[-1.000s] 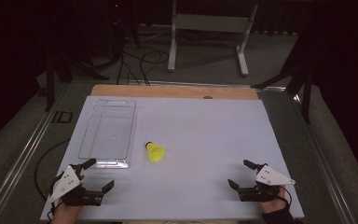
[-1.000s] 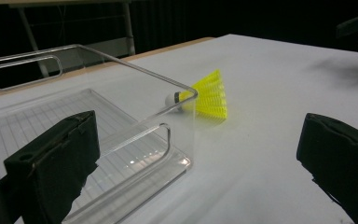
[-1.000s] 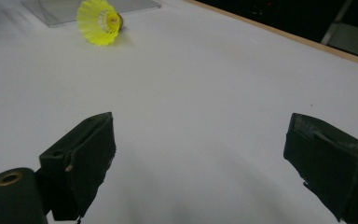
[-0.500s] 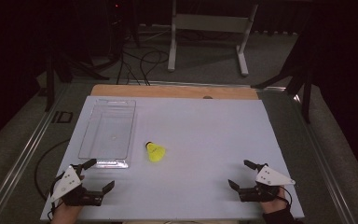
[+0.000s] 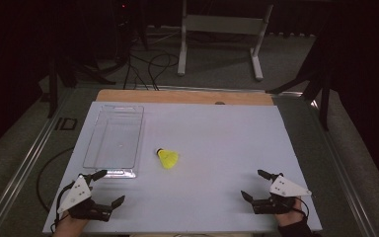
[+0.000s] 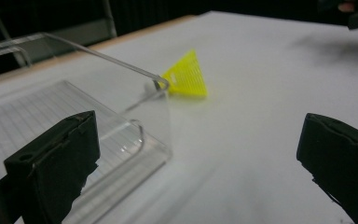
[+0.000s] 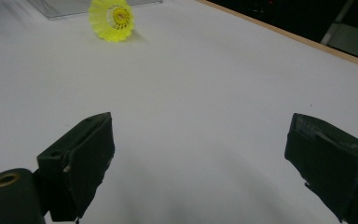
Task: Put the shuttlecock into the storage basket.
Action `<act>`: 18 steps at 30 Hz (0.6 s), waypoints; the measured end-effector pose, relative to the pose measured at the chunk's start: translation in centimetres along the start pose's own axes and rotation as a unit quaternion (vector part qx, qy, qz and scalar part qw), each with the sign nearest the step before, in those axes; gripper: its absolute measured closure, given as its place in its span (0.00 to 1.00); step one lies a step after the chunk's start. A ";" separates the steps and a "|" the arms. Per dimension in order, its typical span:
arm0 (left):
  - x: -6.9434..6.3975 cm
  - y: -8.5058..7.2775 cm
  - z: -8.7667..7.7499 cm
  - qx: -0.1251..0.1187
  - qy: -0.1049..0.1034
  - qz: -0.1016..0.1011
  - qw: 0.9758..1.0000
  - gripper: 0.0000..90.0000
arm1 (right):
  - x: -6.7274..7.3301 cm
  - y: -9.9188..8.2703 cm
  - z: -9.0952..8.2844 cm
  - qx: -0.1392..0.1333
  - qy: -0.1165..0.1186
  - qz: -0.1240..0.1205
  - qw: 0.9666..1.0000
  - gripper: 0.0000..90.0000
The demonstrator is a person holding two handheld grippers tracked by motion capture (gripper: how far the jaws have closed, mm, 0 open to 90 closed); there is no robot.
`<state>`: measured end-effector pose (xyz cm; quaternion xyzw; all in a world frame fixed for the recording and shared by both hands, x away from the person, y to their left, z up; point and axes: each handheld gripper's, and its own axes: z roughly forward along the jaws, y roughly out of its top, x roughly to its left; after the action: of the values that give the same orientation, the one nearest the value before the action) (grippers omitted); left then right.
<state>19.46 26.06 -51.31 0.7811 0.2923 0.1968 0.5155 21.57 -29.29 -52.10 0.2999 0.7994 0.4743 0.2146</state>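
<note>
I see left hand-held gripper [image 5: 106, 187] wide open, holding nothing; right hand-held gripper [image 5: 259, 183] same. Yellow shuttlecock [image 5: 168, 158] lies on desk [image 5: 217, 138] ahead of both, between them. Clear tray [image 5: 113, 138] just ahead of left one; its corner partly covers shuttlecock in left gripper view.

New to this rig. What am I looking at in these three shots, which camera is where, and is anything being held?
There is no robot arm here: a person holds a two-jaw tool in each hand. The high view looks down from above the person's side of the white table. In it, the left gripper sits at the near left and the right gripper at the near right. The other two pictures come from cameras riding on each gripper, looking out between its black jaws. On the table lie a yellow shuttlecock on its side and, to its left, an empty clear tray. Both grippers are open and hold nothing.
</note>
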 end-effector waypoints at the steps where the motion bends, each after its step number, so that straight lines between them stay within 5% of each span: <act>1: -0.1 0.1 0.1 0.006 -0.002 0.003 1.000 0.00 | 0.0 0.0 0.0 0.000 -0.001 -0.001 1.000 0.09; 10: -1.2 1.5 1.1 0.061 -0.022 0.026 0.998 0.00 | 0.0 0.0 0.0 0.002 -0.002 0.000 1.000 0.09; 16: -1.7 2.7 1.9 0.091 -0.050 0.030 0.994 0.00 | 0.0 0.0 0.1 0.005 0.001 0.004 1.000 0.09; 18: -1.7 3.1 2.2 0.104 -0.059 0.017 0.993 0.00 | 0.0 0.0 0.2 0.005 0.003 0.006 1.000 0.09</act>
<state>20.32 22.55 -49.35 0.8456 0.2669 0.1272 0.4446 21.67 -29.22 -52.21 0.3045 0.8006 0.4722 0.2081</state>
